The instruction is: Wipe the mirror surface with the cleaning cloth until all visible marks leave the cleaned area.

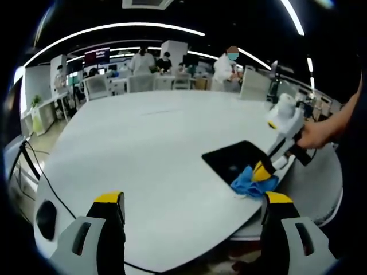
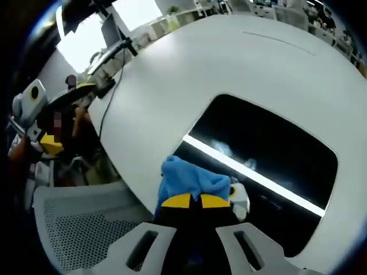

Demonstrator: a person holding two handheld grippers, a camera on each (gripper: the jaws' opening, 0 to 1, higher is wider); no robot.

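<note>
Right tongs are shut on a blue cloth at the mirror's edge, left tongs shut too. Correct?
Not quite: the left tongs are open and hold nothing, as the left gripper view shows. The right tongs are shut on the blue cloth at the mirror's edge.

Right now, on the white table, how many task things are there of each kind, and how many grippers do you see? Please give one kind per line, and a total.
Mirror: 1, dark, flat on the white table
Cleaning cloth: 1, blue, held in the right gripper
Grippers: 2, right gripper and left gripper, whose jaws stand apart
Total: 4
</note>
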